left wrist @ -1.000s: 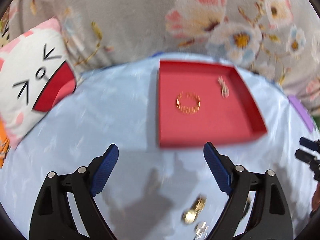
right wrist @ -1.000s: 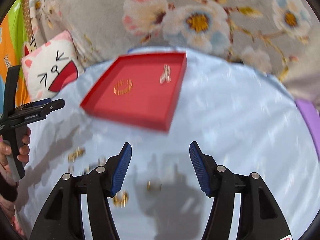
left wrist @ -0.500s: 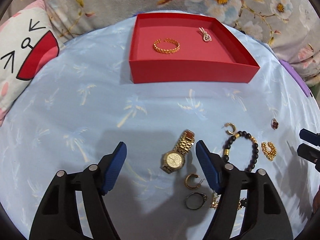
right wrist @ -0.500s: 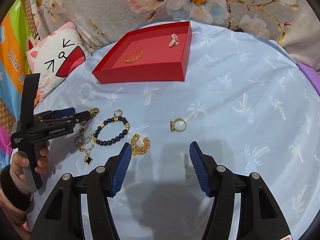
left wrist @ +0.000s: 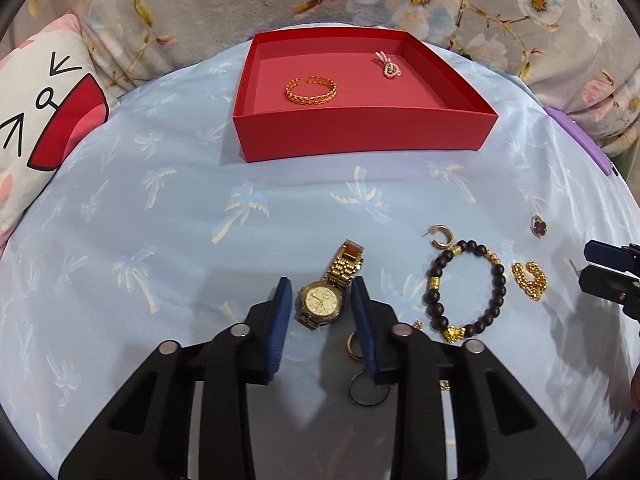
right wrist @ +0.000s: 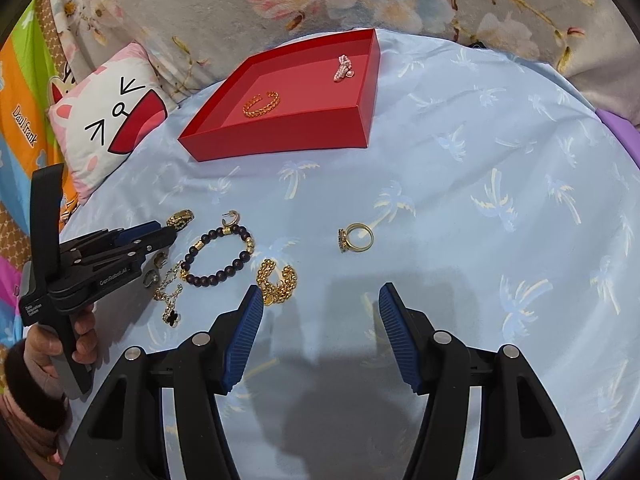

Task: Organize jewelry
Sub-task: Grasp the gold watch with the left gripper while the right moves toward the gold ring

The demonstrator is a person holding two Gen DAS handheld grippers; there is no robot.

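A round table under a pale blue cloth (left wrist: 168, 216) printed with palm trees carries the jewellery; behind it hang flowered grey drapes, and a white cat-face cushion (left wrist: 44, 112) leans at the far left edge. The red box (left wrist: 360, 136), a shallow open cardboard tray with matte walls, sits at the far middle and holds a braided gold bangle (left wrist: 311, 90) and a small pearl piece (left wrist: 388, 67). Loose on the cloth to the right of the gold watch (left wrist: 326, 296) lie a dark beaded bracelet (left wrist: 464, 290) with gold spacers, a gold hoop earring (left wrist: 440, 237), a chunky gold chain (left wrist: 530, 280), a small dark clover stud (left wrist: 539, 225), and rings partly hidden under the left gripper's right finger. The left gripper (left wrist: 320, 308) is closing, its ribbed blue pads flanking the round watch face with thin gaps on both sides, the link strap running away toward the box. The right gripper (right wrist: 320, 320) stands half open and empty over bare cloth; the gold chain lies just beside its left fingertip and a gold ring (right wrist: 357, 237) lies a little farther off.
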